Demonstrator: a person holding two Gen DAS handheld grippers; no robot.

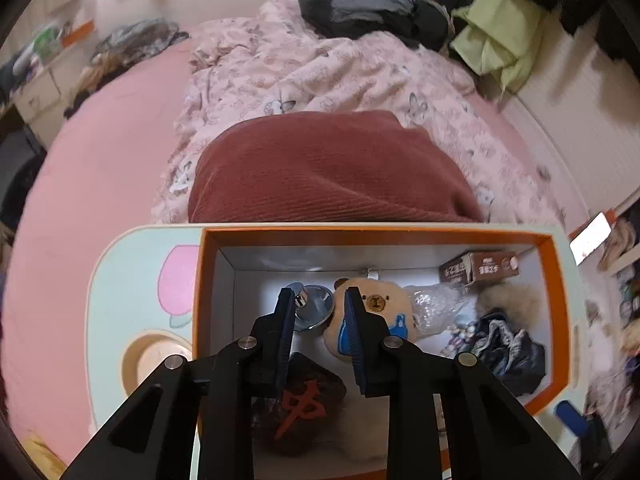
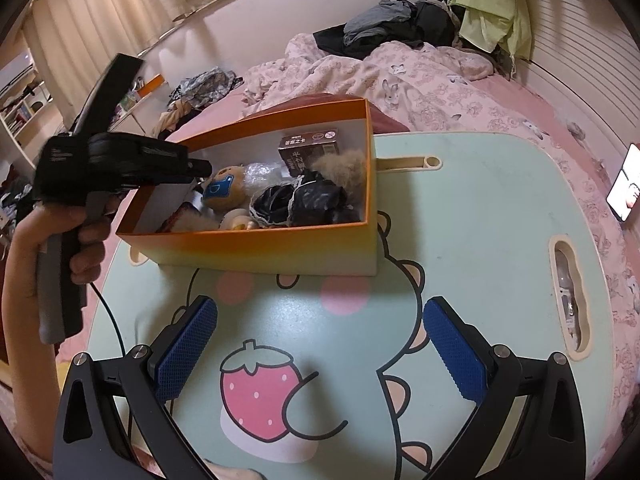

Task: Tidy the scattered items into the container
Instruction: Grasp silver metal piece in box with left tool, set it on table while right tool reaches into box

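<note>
Both of my grippers are empty. My left gripper hangs over the orange-rimmed cardboard box, jaws narrowly apart, nothing between them. Inside lie a tan plush bear, a brown carton, dark crumpled cloth and a dark block with a red character. My right gripper gapes wide above the mint cartoon-printed lap table.

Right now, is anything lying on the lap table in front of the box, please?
No, the lap table before the orange box shows only printed cartoons.
</note>
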